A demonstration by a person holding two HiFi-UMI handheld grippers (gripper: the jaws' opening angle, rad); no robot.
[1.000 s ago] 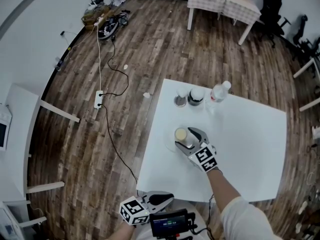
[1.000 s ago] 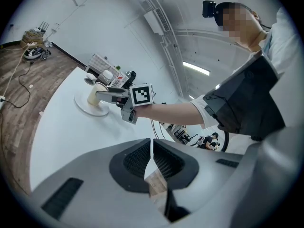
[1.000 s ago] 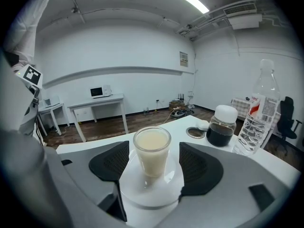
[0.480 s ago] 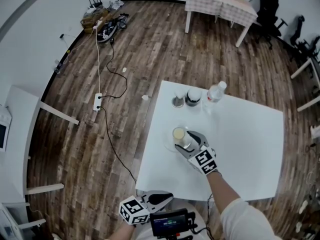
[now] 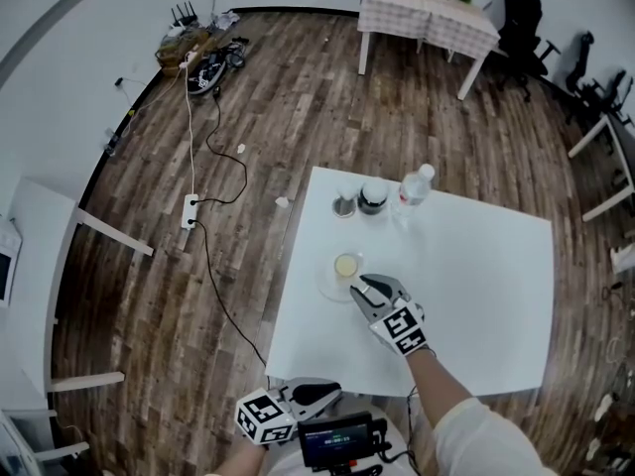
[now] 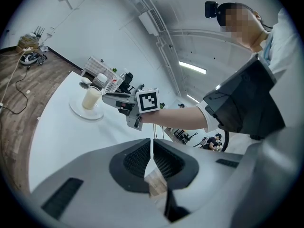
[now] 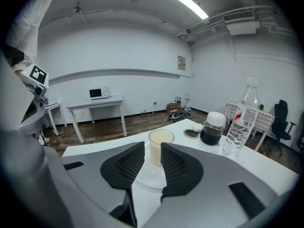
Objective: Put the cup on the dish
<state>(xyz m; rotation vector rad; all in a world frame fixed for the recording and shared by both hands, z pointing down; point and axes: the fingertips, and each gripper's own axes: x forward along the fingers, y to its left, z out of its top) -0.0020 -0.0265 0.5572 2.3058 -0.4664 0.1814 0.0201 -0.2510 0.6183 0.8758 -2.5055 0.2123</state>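
Observation:
The cup [image 5: 345, 266], clear and full of a pale creamy drink, stands upright on the clear round dish [image 5: 327, 284] near the left edge of the white table [image 5: 496, 305]. My right gripper [image 5: 359, 286] sits just behind the cup, apart from it; its jaws have just been closing, with nothing between them. In the right gripper view the cup [image 7: 160, 147] shows through the gap beyond the jaw tips [image 7: 152, 145], on the dish [image 7: 147, 179]. My left gripper [image 5: 335, 393] hangs below the table's near edge, jaws together and empty [image 6: 152, 144].
A water bottle [image 5: 412, 186], a dark jar with a white lid [image 5: 373, 197] and a small round lid [image 5: 343, 205] stand along the table's far edge. A cable and power strip [image 5: 190, 209] lie on the wooden floor to the left.
The right gripper let go of the cup and drew back toward me, its jaws narrowing. The cup stays upright on the dish. The left gripper has not moved.

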